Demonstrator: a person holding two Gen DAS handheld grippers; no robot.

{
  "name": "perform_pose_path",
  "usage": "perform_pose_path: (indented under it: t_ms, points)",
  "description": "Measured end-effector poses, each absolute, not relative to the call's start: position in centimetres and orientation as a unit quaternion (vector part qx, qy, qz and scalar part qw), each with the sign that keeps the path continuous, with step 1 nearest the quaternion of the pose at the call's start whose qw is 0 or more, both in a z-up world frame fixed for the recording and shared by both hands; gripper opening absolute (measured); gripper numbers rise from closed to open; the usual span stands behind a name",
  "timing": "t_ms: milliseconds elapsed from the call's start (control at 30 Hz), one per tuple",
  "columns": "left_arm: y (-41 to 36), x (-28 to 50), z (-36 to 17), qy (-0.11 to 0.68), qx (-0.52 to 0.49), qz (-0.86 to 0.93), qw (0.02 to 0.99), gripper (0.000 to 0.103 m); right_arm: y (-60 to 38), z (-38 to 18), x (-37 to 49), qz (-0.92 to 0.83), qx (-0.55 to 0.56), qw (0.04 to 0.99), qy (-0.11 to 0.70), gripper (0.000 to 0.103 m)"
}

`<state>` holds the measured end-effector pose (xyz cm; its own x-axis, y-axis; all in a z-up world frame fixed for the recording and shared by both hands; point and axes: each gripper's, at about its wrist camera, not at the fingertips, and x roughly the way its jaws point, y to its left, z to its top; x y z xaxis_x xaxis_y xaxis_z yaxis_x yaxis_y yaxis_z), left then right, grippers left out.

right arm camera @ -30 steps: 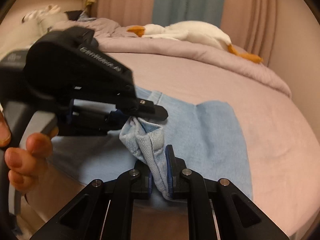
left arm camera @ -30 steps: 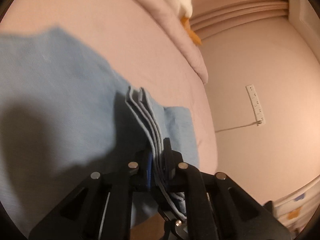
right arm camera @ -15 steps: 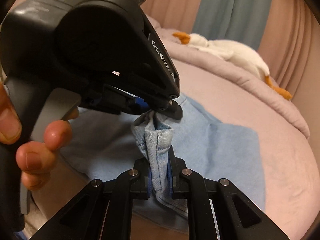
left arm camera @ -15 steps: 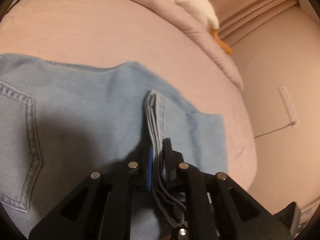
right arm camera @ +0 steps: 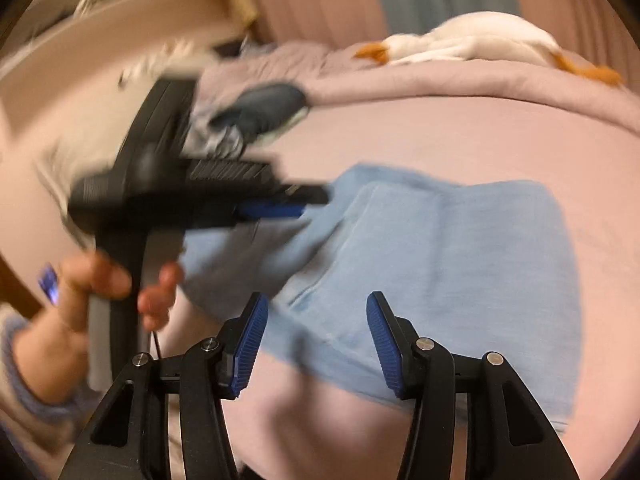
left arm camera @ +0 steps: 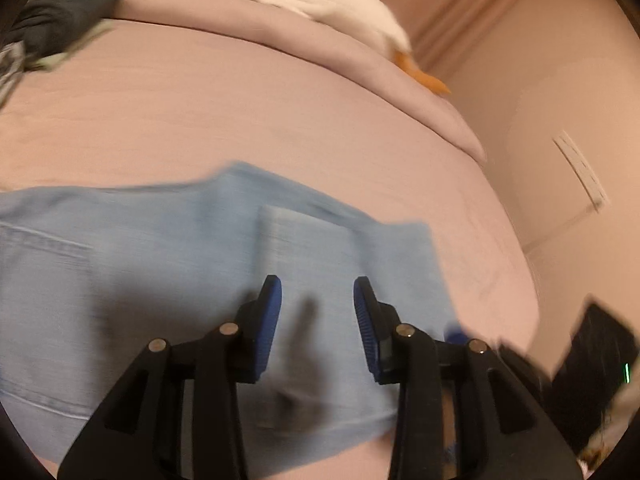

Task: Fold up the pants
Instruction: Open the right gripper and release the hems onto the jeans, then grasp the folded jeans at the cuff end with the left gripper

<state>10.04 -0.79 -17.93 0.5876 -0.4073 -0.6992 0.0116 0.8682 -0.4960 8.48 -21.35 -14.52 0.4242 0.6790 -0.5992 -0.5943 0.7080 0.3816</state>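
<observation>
Light blue denim pants (left arm camera: 168,264) lie folded on the pink bed, with a doubled layer near the middle; they also show in the right wrist view (right arm camera: 448,256). My left gripper (left arm camera: 318,312) is open and empty just above the pants' near part. It also shows from the side in the right wrist view (right arm camera: 280,204), hovering over the pants' left edge. My right gripper (right arm camera: 316,332) is open and empty above the pants' near edge. Both views are motion-blurred.
A white plush goose (right arm camera: 472,44) lies on the rolled pink duvet (left arm camera: 320,48) at the far side of the bed. Dark clothes (right arm camera: 260,108) are piled at the far left. A wall with a power strip (left arm camera: 580,172) stands right of the bed.
Both grippers were shut on bunched pant fabric; now both are open and the fabric lies flat on the bed. Both grippers have pulled back.
</observation>
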Motion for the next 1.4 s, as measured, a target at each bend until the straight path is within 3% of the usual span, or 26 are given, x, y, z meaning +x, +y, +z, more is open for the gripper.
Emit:
perform_pose_path:
  t_ms: [133,167,333,500,567,1400]
  points:
    - [-3.8,10.4,-19.4,0.469,-0.193,-0.142,0.85,0.035,-24.1,-14.5,10.8,0.273,0.064,0.87,0.405,0.048]
    - [-4.0,10.3,-20.1,0.481,-0.181,-0.135,0.847,0.035,-24.7,-14.6,11.8,0.264,0.077,0.87,0.41,0.038]
    - [-3.0,8.4,-21.2,0.481,-0.153,-0.131,0.853,0.03,-23.8,-14.7,14.5,0.234,0.054,0.88,0.41,0.015]
    - [-2.5,7.1,-21.6,0.479,-0.141,-0.13,0.856,0.03,-22.5,-18.2,18.0,0.187,-0.004,0.863,0.469,0.014]
    - [-2.4,7.0,-21.8,0.48,-0.148,-0.13,0.855,0.03,-22.7,-18.8,18.2,0.175,-0.007,0.868,0.464,0.006]
    - [-2.1,7.0,-20.9,0.476,-0.174,-0.136,0.852,0.031,-26.2,-17.9,5.8,0.213,-0.023,0.856,0.47,0.007]
